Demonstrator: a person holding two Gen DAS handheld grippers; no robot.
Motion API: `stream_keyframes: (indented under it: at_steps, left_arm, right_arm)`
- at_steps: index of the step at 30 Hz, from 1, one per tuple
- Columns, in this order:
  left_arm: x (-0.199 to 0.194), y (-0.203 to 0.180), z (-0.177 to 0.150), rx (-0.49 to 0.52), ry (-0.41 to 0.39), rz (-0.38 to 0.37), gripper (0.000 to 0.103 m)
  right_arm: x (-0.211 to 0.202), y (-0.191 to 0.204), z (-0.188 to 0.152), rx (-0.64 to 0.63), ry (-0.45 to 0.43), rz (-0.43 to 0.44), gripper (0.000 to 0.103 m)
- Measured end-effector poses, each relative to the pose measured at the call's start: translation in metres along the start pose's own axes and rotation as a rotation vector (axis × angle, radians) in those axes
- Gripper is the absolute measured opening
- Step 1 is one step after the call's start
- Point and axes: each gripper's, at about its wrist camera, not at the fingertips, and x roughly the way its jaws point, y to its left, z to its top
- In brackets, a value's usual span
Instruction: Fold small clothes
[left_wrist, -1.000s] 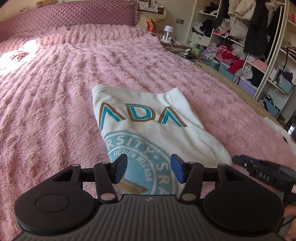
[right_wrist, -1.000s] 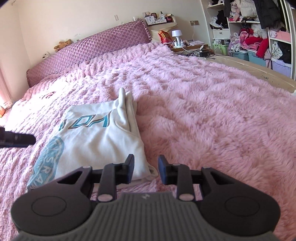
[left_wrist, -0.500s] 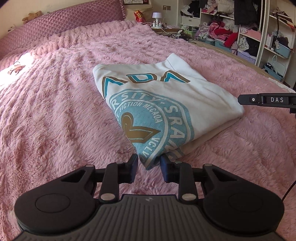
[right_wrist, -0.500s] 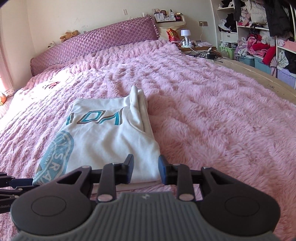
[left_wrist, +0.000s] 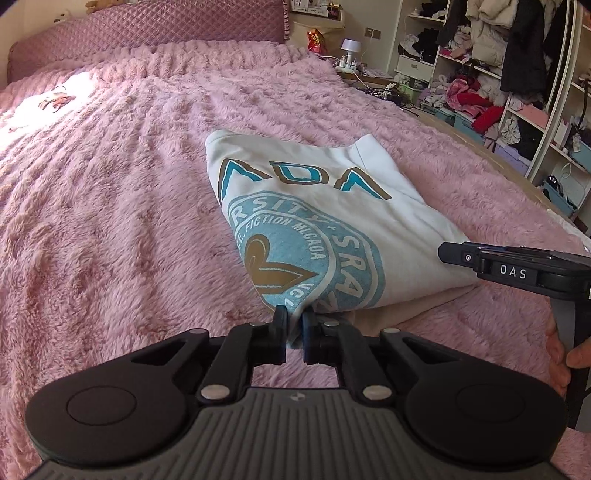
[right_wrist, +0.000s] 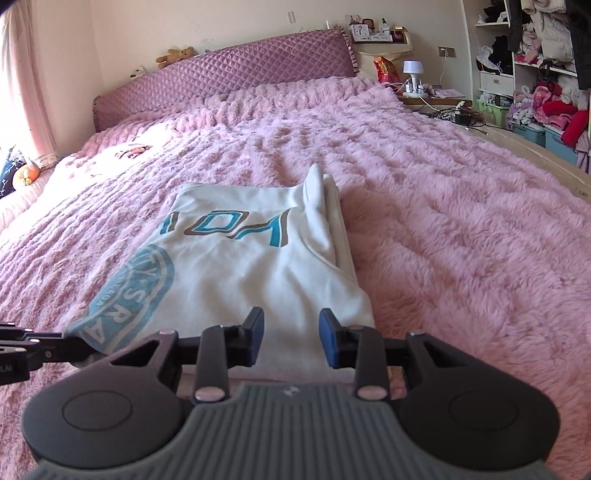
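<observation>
Pink fuzzy bedspread (left_wrist: 110, 221) is lying wide and bare on every side of the folded white shirt (left_wrist: 332, 206), which is sitting mid-bed. Left gripper (left_wrist: 294, 325) is pinching the shirt's near corner, jaws having just closed tight on the fabric. Right gripper (right_wrist: 291, 332) is hovering over the near hem, jaws partly apart and just opening slightly, gripping nothing. Cluttered shelves (left_wrist: 517, 74) are standing well apart.
</observation>
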Motion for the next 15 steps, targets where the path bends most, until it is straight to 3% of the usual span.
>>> stream_keyframes:
  at_steps: [2, 5, 10, 12, 14, 15]
  left_arm:
    - [0.016, -0.002, -0.006, 0.005, 0.078, 0.045, 0.007]
    - [0.038, 0.004, -0.021, -0.037, 0.153, 0.044, 0.006]
    - [0.03, 0.013, -0.02, -0.079, 0.141, 0.019, 0.01]
    - [0.015, 0.014, -0.017, -0.081, 0.122, 0.024, 0.017]
    - [-0.004, 0.016, -0.013, -0.084, 0.089, 0.027, 0.034]
    - [-0.012, 0.016, -0.011, -0.068, 0.065, 0.024, 0.035]
  right_arm:
    - [0.011, -0.007, -0.006, 0.012, 0.062, -0.031, 0.027]
    - [0.019, -0.018, -0.016, 0.042, 0.092, -0.008, 0.026]
    - [0.019, -0.016, -0.016, 0.004, 0.099, -0.009, 0.026]
    - [0.013, -0.018, -0.008, 0.031, 0.089, 0.011, 0.029]
    - [0.005, -0.019, 0.004, 0.036, 0.035, 0.048, 0.032]
    - [0.002, -0.021, 0.011, 0.04, -0.001, 0.067, 0.04]
